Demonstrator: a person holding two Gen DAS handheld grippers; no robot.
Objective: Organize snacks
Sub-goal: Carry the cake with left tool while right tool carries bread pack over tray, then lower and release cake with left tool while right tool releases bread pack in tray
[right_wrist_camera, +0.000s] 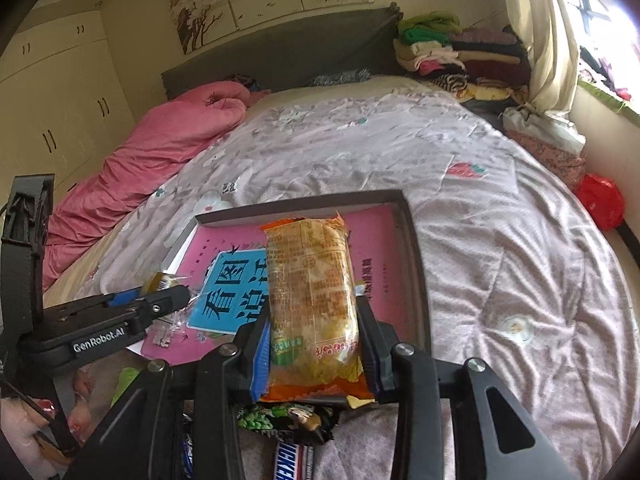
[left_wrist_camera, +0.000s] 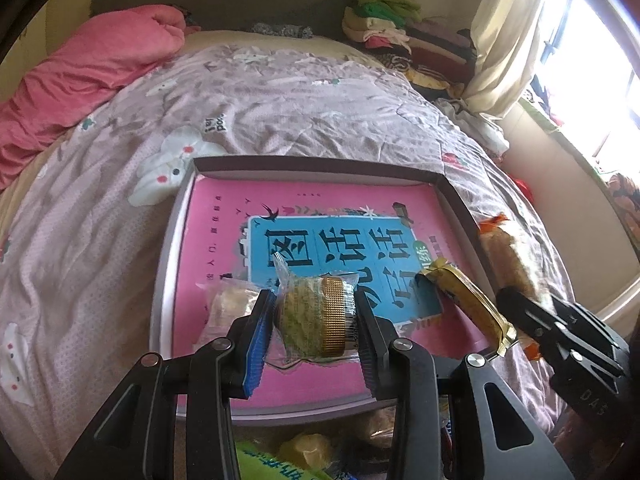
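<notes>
Nearest, at the lower edge: loose wrapped snacks on the bedspread, among them a bar (right_wrist_camera: 294,462) lettered in white capitals, only partly legible.

Left gripper (left_wrist_camera: 316,312): narrow, pads clamped on a round cake in clear wrap (left_wrist_camera: 316,314) with a gold ridged band, held over the near part of the shallow box (left_wrist_camera: 320,168). Just left of it, a pale wrapped pastry (left_wrist_camera: 228,300); to the right, a gold-edged packet (left_wrist_camera: 468,300) lying inside the box near its right wall.

Right gripper (right_wrist_camera: 314,344): narrow, clamped on a long orange-ended packet (right_wrist_camera: 310,292) printed with dense text too small to read, held above the box's right half. "GenRobot.AI" legible on the left gripper's body in the right wrist view.

Box floor: pink sheet (left_wrist_camera: 320,208) with a blue panel of large Chinese characters. Low grey walls on all sides; far half of the floor unoccupied.

Beyond: patterned bedspread (right_wrist_camera: 500,260), open to the right and far; pink quilt (right_wrist_camera: 160,152) far left; folded clothes (right_wrist_camera: 460,52) by the headboard.
</notes>
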